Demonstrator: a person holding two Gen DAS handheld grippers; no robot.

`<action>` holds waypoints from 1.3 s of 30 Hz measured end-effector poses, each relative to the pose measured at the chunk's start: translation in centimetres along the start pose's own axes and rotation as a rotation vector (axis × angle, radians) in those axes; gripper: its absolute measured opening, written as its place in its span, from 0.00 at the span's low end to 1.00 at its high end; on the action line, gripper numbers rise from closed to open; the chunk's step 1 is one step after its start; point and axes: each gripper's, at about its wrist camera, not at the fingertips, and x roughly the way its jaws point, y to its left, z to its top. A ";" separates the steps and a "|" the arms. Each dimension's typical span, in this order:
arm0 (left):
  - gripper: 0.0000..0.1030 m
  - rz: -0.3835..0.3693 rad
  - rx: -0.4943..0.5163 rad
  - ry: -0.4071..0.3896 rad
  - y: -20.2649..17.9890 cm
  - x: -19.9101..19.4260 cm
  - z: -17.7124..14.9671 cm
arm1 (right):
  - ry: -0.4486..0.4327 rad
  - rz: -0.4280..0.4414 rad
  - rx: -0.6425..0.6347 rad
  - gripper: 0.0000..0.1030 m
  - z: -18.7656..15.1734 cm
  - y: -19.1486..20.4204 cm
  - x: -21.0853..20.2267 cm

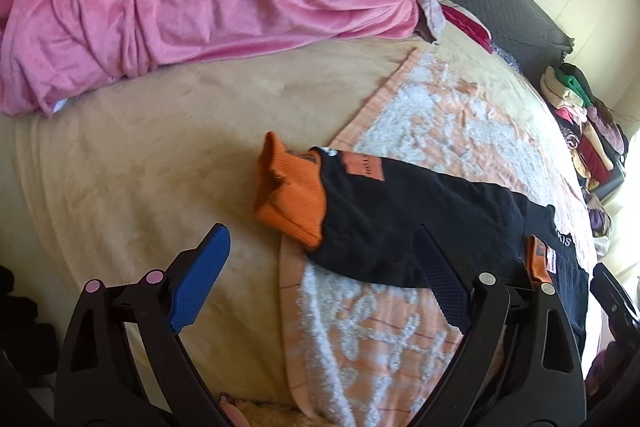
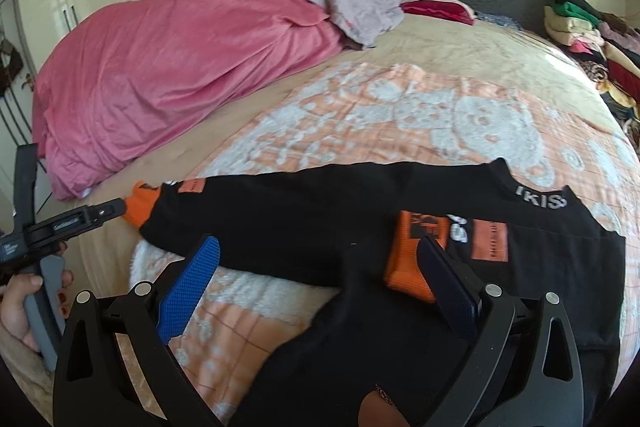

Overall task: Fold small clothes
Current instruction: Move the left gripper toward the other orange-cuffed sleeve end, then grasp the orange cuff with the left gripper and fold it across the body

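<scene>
Left claw (image 1: 320, 279) and right claw (image 2: 320, 279) hover with jaws spread wide, gripping nothing. Beneath them, a small black sweatshirt with orange cuffs (image 2: 320, 223) lies on the orange-and-white patterned blanket (image 2: 360, 115) near the bed's (image 1: 120, 155) front edge. Folding seems barely begun; the outstretched sleeve probably needs pinching next. Beyond: a pink plush duvet (image 2: 160, 67).

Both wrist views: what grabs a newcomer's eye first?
The black top with orange cuffs, spread across the orange-and-white blanket mid-bed, stands out first. Behind it to the left, a big pink duvet is heaped. Both the left gripper and right gripper hang open above the top.
</scene>
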 end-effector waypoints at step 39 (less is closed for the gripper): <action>0.03 -0.310 0.055 -0.108 -7.7 -2.0 3.5 | 0.027 -0.016 0.231 0.95 -3.9 -6.5 -0.5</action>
